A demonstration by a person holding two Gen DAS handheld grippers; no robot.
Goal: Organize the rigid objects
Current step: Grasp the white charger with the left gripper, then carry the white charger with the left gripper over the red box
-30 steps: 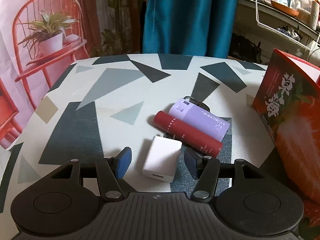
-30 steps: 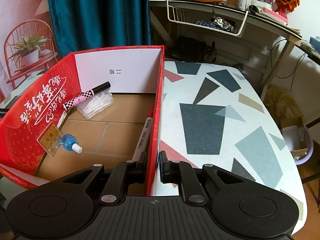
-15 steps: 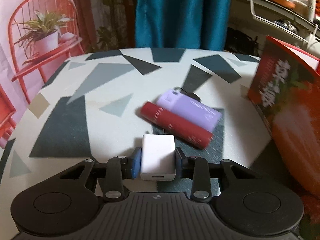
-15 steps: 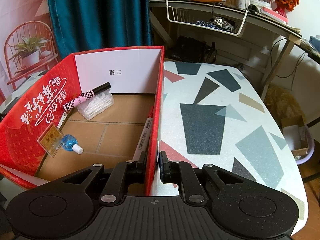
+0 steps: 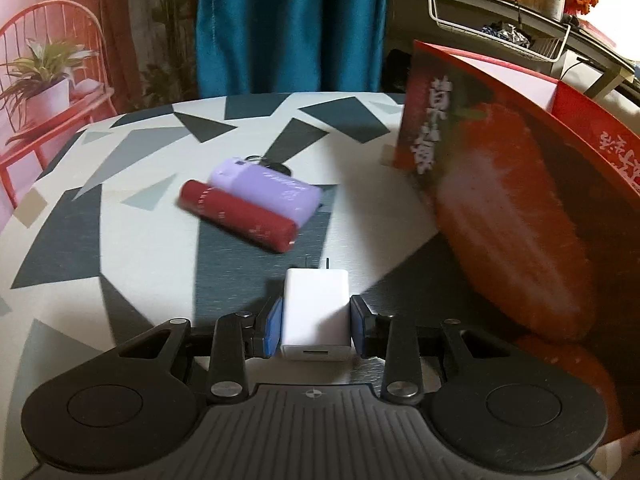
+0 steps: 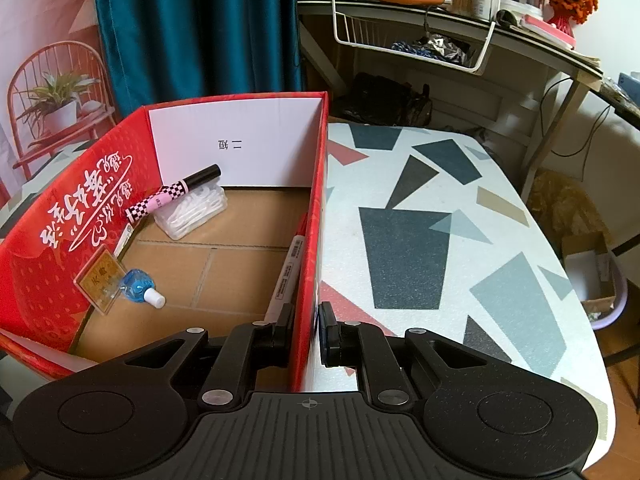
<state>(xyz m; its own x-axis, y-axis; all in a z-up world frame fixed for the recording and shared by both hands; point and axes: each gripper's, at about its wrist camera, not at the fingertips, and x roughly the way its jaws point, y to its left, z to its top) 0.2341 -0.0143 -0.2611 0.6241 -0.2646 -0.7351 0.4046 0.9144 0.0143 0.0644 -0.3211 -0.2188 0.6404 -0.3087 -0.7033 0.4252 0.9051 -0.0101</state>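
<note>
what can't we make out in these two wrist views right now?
- Left wrist view: dark object behind the purple case, mostly hidden; can't identify it.
- Left wrist view: print on the red tube, motion-blurred.
- Left wrist view: inside of the red box, blocked by its wall.
- Right wrist view: marker lower end, hidden behind the box wall and hand-held gripper.
- Right wrist view: gold card text, too small.
</note>
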